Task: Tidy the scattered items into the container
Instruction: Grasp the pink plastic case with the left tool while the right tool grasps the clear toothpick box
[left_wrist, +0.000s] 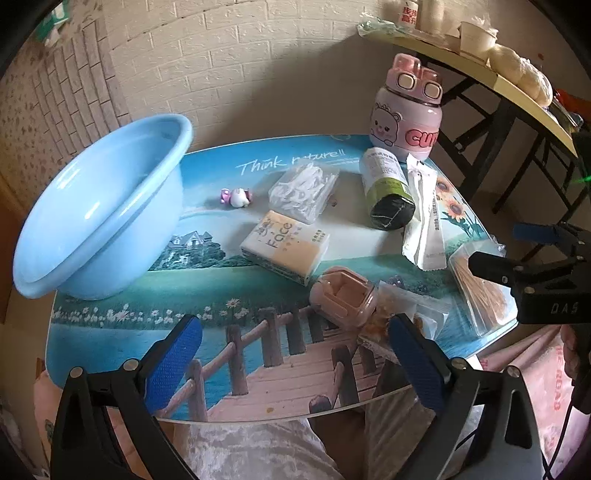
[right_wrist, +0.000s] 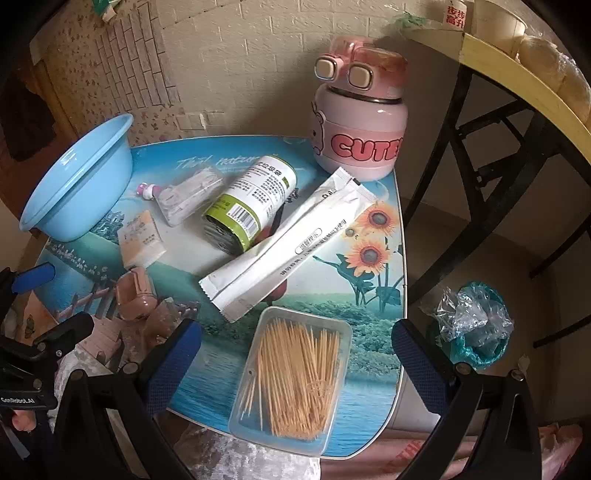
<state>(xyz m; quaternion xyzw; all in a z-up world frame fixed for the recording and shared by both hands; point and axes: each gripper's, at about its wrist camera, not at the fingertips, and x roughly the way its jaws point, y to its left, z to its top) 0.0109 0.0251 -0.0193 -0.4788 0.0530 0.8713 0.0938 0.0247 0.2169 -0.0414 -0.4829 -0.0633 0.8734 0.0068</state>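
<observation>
Toothpick box (right_wrist: 291, 380): light, stiff, slick; grip its long sides. Basin (right_wrist: 77, 184) empty. Both claws (right_wrist: 295, 365) (left_wrist: 291, 354) wide, holding nothing.

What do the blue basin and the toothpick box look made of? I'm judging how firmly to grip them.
Blue basin: likely moulded plastic, glossy, with bright highlights on its smooth wall and a rolled rim.
Toothpick box: probably thin clear plastic, since the toothpicks show through it; the sticks look like pale wood or bamboo.
</observation>
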